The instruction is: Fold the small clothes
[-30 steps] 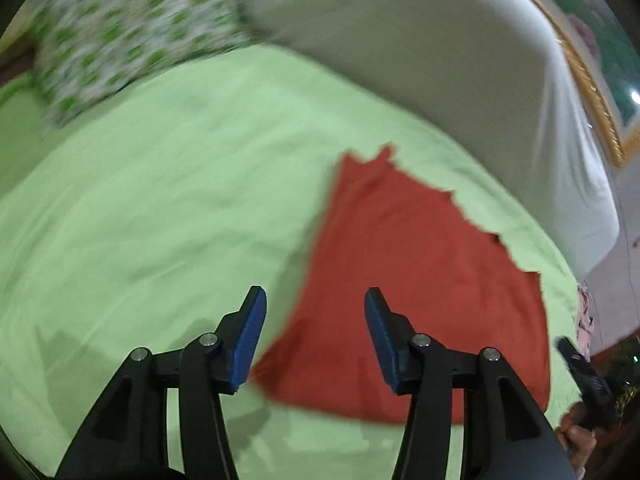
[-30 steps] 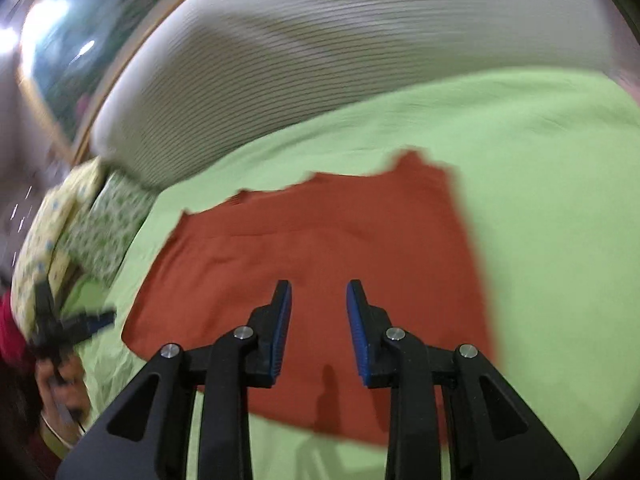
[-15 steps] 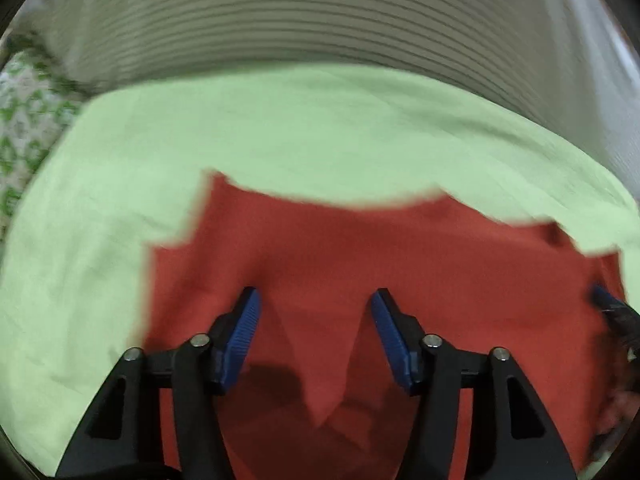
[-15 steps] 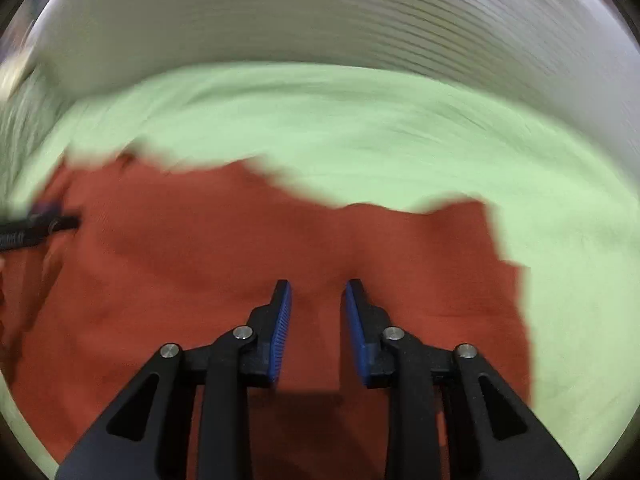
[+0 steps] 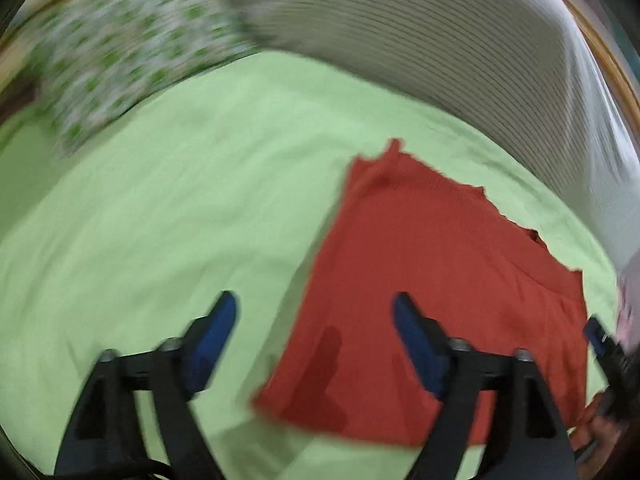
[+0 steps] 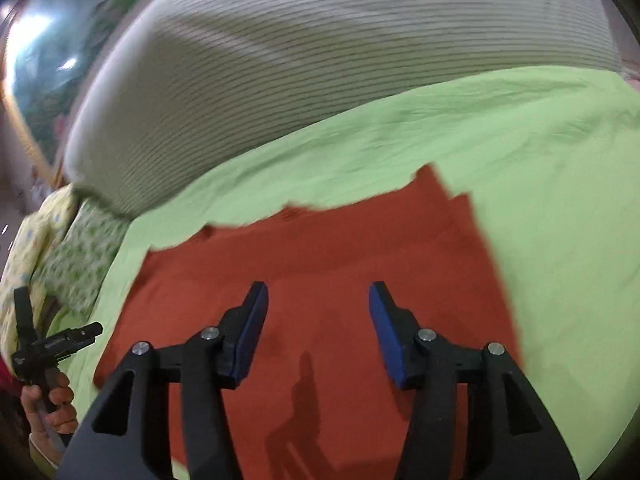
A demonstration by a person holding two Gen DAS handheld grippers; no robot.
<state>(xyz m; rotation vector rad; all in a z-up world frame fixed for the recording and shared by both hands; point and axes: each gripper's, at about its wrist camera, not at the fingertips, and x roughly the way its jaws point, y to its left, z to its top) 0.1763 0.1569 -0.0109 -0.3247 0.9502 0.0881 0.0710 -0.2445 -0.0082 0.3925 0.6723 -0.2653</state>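
Note:
A rust-red garment lies flat on the light green bedsheet. It also fills the middle of the right wrist view. My left gripper is open and empty, hovering over the garment's near left corner. My right gripper is open and empty, above the garment's near part. The left gripper shows at the left edge of the right wrist view, held by a hand. The right gripper's tip shows at the right edge of the left wrist view.
A grey striped bolster lies along the far side of the bed. A green-and-white patterned pillow sits at the far left, also seen in the right wrist view. A framed picture hangs behind.
Both grippers have opened wider and pulled back from over the garment's middle. The left view swung back toward the garment's left corner.

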